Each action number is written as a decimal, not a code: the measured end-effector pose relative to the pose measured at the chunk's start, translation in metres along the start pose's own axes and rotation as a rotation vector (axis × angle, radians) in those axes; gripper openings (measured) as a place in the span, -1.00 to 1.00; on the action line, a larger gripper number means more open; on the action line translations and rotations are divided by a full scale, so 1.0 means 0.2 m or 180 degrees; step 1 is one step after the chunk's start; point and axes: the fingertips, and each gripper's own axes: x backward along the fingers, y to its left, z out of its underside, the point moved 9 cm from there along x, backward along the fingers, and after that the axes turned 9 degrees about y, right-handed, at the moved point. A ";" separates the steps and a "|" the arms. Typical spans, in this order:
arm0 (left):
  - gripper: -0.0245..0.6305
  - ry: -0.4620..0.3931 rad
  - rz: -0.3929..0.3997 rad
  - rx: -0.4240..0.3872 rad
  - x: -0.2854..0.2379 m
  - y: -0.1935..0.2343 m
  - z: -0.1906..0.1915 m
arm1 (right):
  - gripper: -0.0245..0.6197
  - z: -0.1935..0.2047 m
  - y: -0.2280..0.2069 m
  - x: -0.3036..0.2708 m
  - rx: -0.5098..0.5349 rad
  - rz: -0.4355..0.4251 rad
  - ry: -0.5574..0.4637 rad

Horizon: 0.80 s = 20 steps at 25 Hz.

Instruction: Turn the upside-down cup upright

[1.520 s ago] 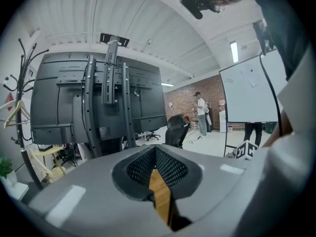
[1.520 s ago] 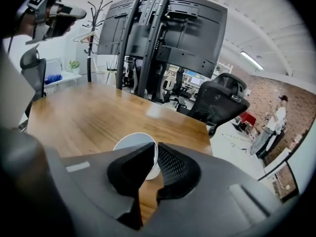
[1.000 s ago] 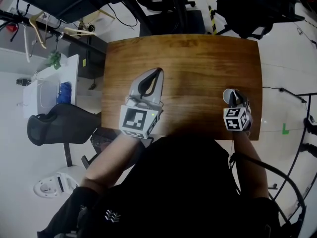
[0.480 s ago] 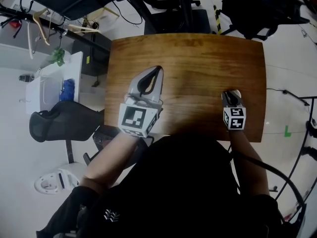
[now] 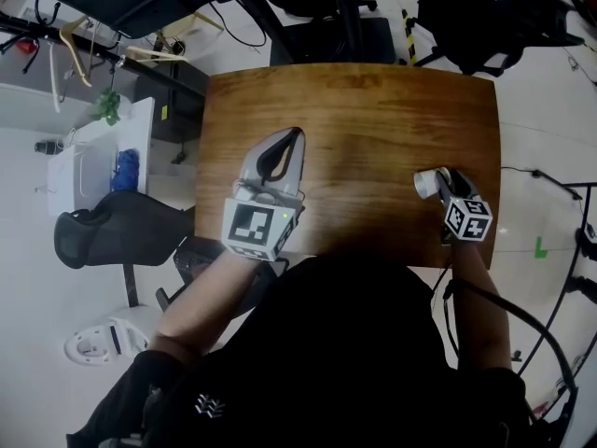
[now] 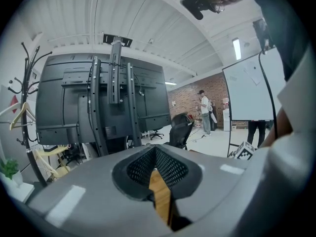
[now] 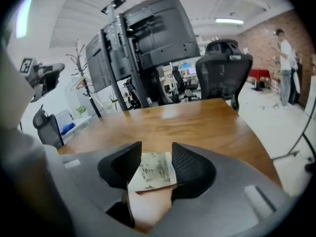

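Wooden table (image 5: 373, 119) | right claw (image 7: 155, 147) just opening wide, cup (image 7: 154, 174) between jaws | left claw (image 6: 155, 151) closed

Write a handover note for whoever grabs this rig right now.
Left gripper: shut, empty, over the left half of the table.
Right gripper: jaws have just been opening; the cup sits between them, near the table's right edge.
Done: cup reached and being let go.
Left: I can't tell whether it stands upright. Check that, fix if needed, then back the right gripper off.
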 end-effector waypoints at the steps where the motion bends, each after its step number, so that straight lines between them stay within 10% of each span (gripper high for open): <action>1: -0.93 -0.0005 0.0016 0.0000 -0.01 -0.01 -0.01 | -0.29 0.01 -0.04 -0.02 -0.0216 -0.0090 0.0066; 7: -0.93 -0.0011 0.0009 -0.0012 -0.03 -0.01 -0.03 | -0.31 0.02 -0.06 -0.05 -0.0602 -0.0404 0.0199; 20: -0.93 -0.0102 0.0122 0.0007 -0.09 -0.05 -0.06 | -0.72 -0.09 0.18 0.07 0.0830 0.0058 0.0042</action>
